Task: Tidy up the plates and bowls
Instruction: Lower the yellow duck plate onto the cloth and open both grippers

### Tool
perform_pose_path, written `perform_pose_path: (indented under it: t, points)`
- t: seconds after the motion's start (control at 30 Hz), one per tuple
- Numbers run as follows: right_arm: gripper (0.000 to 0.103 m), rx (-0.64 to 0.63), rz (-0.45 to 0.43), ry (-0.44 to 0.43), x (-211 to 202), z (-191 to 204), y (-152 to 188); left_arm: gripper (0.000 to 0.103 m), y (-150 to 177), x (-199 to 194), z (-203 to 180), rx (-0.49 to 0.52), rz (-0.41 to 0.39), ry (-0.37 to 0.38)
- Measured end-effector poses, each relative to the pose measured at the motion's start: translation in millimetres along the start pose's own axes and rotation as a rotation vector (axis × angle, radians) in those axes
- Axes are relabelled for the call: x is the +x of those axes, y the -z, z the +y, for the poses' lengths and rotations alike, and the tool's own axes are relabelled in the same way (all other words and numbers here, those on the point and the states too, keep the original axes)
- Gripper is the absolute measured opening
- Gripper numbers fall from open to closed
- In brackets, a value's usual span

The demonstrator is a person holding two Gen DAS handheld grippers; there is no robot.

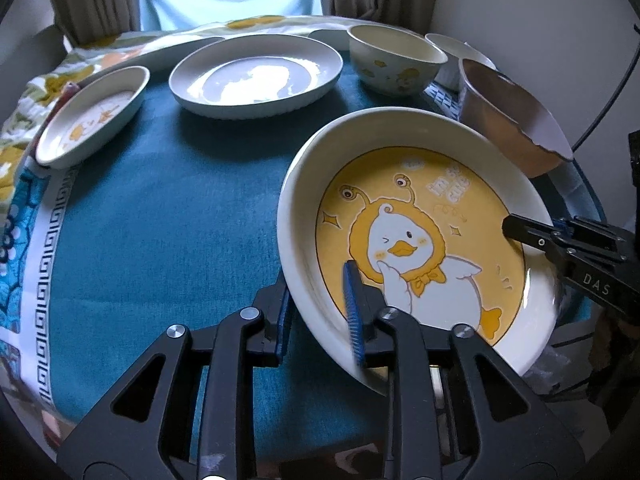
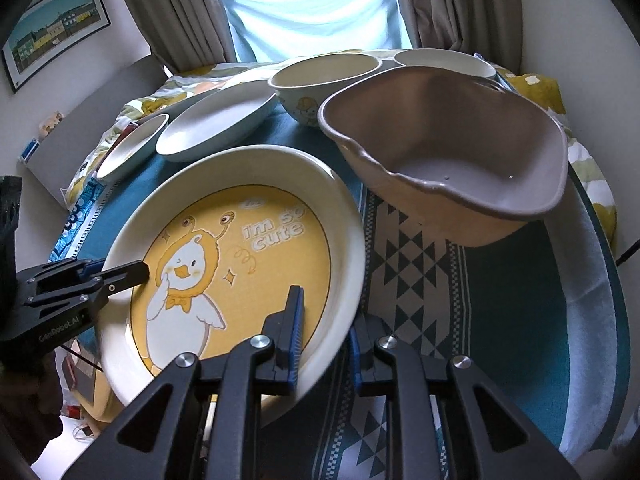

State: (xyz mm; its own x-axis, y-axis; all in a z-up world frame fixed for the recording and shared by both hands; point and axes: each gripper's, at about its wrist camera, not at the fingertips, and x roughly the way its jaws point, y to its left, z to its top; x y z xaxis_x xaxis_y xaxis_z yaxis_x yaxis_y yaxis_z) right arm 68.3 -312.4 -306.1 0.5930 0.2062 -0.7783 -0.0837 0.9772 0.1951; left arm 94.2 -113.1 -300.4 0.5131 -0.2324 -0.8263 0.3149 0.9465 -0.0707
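A large cream plate with a yellow duck picture (image 1: 420, 216) (image 2: 240, 248) lies low over the teal tablecloth (image 1: 160, 220), held at two opposite rims. My left gripper (image 1: 318, 316) is shut on its near-left rim, one finger inside the plate and one under the rim. My right gripper (image 2: 326, 344) is shut on the opposite rim in the same way. Each gripper shows in the other's view, the right gripper (image 1: 520, 232) at the far right and the left gripper (image 2: 132, 274) at the far left. The plate's near edge juts past the table edge.
At the back stand a pale blue-grey plate (image 1: 256, 76), a small duck dish (image 1: 92, 116), a duck-printed bowl (image 1: 394, 60) and a white bowl (image 1: 456, 56). A brown wavy-rimmed bowl (image 2: 452, 160) sits close to the duck plate's right. Curtains and a window lie behind.
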Motion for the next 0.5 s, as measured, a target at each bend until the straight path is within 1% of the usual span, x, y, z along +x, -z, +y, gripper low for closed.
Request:
perform_pose_path:
  t: [0.03,0.1,0.13,0.17,0.2,0.23,0.3,0.33,0.37,0.5]
  points:
    - [0.018,0.005,0.001,-0.001,-0.3,-0.9,0.0,0.024,0.1,-0.4,-1.1,0.006,-0.001,-0.007]
    - [0.018,0.011,0.004,-0.002,0.6,-0.3,-1.2,0.030,0.7,-1.4,-2.2,0.018,0.002,-0.017]
    - [0.018,0.013,0.005,0.000,0.3,-0.7,-1.2,0.041,0.7,-1.2,-3.1,0.025,0.004,-0.026]
    - [0.019,0.013,0.005,0.002,0.5,0.7,-1.4,0.055,1.2,-1.9,-3.1,0.029,0.003,-0.032]
    - [0.020,0.012,0.005,0.006,0.4,1.1,-1.6,0.060,1.5,-3.5,-3.0,0.031,-0.006,-0.042]
    - [0.025,0.011,0.006,0.011,0.4,1.7,-1.7,0.067,1.9,-5.4,-2.3,0.031,-0.013,-0.046]
    - [0.036,0.011,0.011,0.020,-0.1,2.0,-0.8,0.068,2.0,-8.6,-0.5,0.030,-0.019,-0.048]
    - [0.048,0.013,0.008,0.023,-1.4,1.7,-0.2,0.068,1.9,-9.6,0.3,0.029,-0.016,-0.051]
    - [0.053,0.018,0.005,0.025,-2.8,1.5,0.2,0.068,1.6,-10.7,1.1,0.029,-0.014,-0.054]
    - [0.053,0.043,0.002,0.039,-17.1,1.1,0.5,0.068,-2.4,-26.2,4.5,0.027,-0.021,-0.065]
